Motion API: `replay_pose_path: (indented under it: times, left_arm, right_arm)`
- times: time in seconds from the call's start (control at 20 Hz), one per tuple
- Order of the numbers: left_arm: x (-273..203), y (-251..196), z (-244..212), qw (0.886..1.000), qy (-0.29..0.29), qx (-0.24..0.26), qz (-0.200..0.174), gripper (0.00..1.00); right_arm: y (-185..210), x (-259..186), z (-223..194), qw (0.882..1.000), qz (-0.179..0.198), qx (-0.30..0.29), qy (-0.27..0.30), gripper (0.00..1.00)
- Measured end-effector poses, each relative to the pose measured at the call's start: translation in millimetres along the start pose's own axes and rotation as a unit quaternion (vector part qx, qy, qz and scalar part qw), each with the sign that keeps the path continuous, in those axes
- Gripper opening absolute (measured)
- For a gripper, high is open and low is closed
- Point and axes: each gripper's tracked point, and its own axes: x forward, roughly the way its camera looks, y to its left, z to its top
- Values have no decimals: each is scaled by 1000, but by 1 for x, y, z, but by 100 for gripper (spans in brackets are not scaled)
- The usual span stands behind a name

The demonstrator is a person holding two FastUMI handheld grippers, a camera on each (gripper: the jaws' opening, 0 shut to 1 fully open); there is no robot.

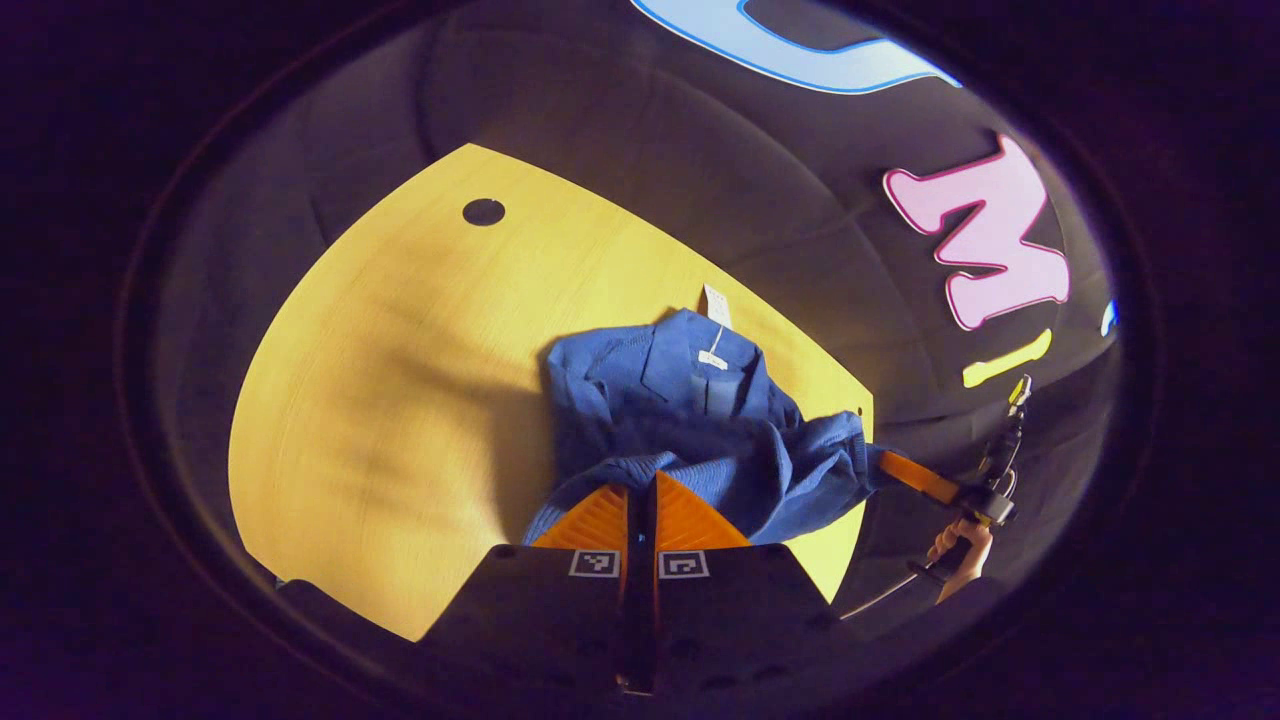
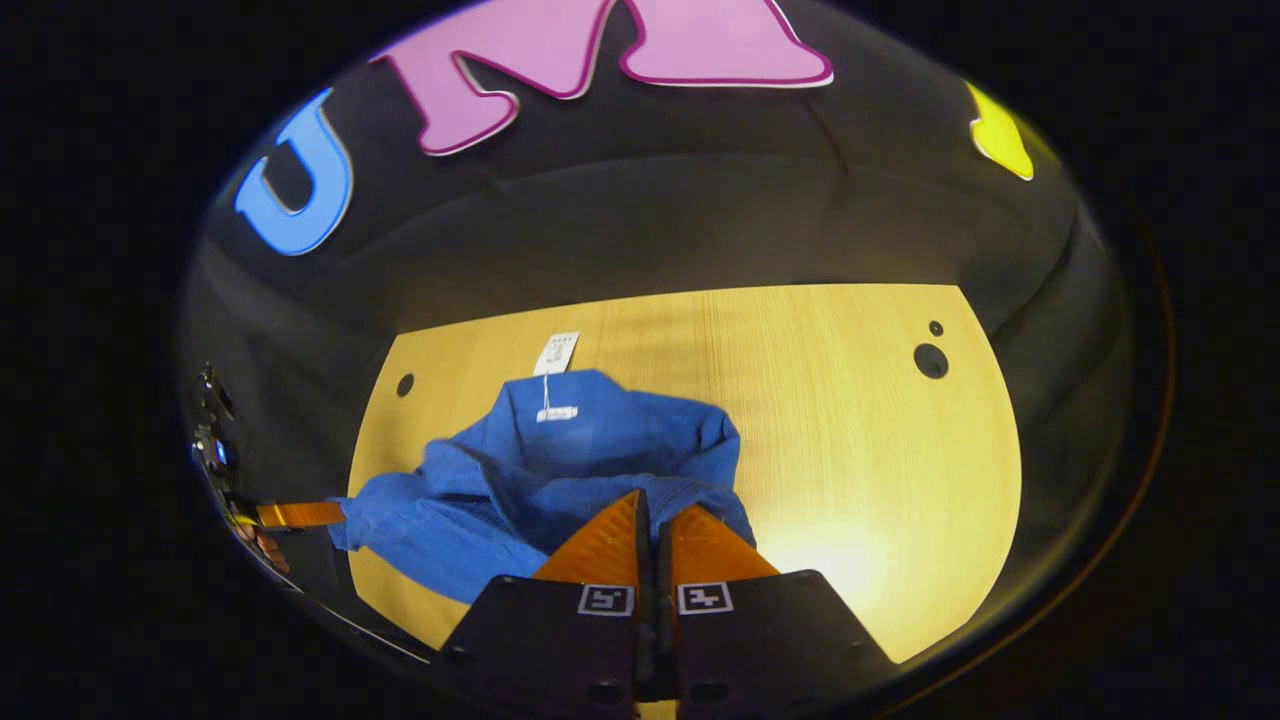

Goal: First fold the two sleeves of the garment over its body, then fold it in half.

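Garment [image 1: 690, 420] lay on the counter [image 1: 400, 380], collar at 12 o'clock; left gripper [image 1: 640, 510] and right gripper [image 2: 652, 530] fingers clamped its hem.

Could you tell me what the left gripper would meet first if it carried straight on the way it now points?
The left gripper already pinches the blue garment, so more of that cloth comes first, probably then the wooden table beneath.
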Motion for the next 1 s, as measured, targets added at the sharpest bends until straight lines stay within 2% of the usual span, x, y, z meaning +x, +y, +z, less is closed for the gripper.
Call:
replay_pose_path:
  times: [0.1,0.25,0.35,0.45,0.5,0.6,0.65,0.7,0.75,0.8,0.85,0.9,0.95,1.0]
  left_arm:
    - [30,5,25,1000,-1,-26,3,0]
    - [79,24,38,997,20,-72,23,0]
    - [98,30,42,995,19,-97,14,0]
    - [106,38,46,995,20,-100,15,0]
    - [112,38,47,995,18,-96,14,0]
    - [117,36,49,996,17,-81,14,0]
    - [118,36,52,997,15,-71,17,8]
    - [117,33,56,998,9,-62,15,12]
    - [117,29,61,998,0,-55,10,22]
    - [118,24,66,998,-11,-55,-1,31]
    - [116,20,70,998,-22,-58,-14,47]
    - [117,18,74,997,-31,-67,-22,63]
    - [117,17,77,996,-39,-78,-29,71]
    - [114,17,79,994,-44,-91,-38,69]
  right_arm:
    - [-7,38,1,1000,2,22,20,2]
    - [-28,92,-13,998,-16,19,51,1]
    - [-32,113,-21,998,-15,22,65,2]
    - [-31,127,-21,996,1,48,76,3]
    - [-32,131,-19,995,4,64,77,11]
    - [-34,138,-13,993,9,95,76,10]
    - [-33,137,-6,990,18,114,80,10]
    - [-30,145,-7,988,22,132,77,17]
    - [-34,147,2,987,17,145,63,36]
    - [-31,147,10,985,24,162,52,47]
    - [-25,144,17,982,37,182,42,40]
    - [-21,140,27,979,48,196,31,49]
    - [-21,141,36,979,52,199,13,58]
    - [-23,136,45,979,51,199,-6,73]
